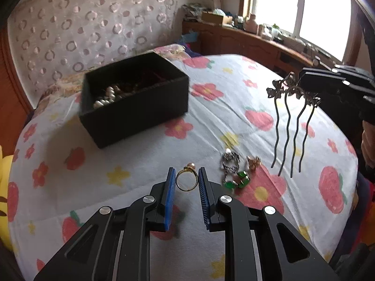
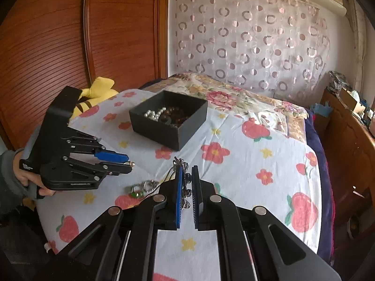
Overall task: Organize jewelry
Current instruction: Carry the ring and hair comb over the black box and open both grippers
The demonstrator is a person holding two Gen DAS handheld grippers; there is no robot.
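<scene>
Jewelry is partly sorted: the black box point(image 1: 133, 98) on the bed point(image 1: 234, 89) already holds pearls and dark beads, while several pieces lie loose on the sheet in front of the box.

Your left hand-held gripper point(image 1: 187, 180) has its blue pads on both sides of the gold ring point(image 1: 185, 179), which carries a small pearl on top. The pads appear to touch the band, so I judge the ring is pinched, but the grip looks light and near the tips. The ring is in front of the box, on the near side of it.

Your right hand-held gripper point(image 2: 186, 187) is closed on the ornate top of the dark hair comb point(image 1: 293, 121). The comb hangs clear of the sheet, to the right of the box, with its wavy prongs pointing down.

The green-stone piece point(image 1: 236, 180) and a small gold piece point(image 1: 253, 161) lie between the ring and the comb, untouched.

The step in hand seems to be the pick-up of the ring. Next you should lift it slowly and carry it over the box rim before you release. A thin round band can slip or roll out of the pads.
</scene>
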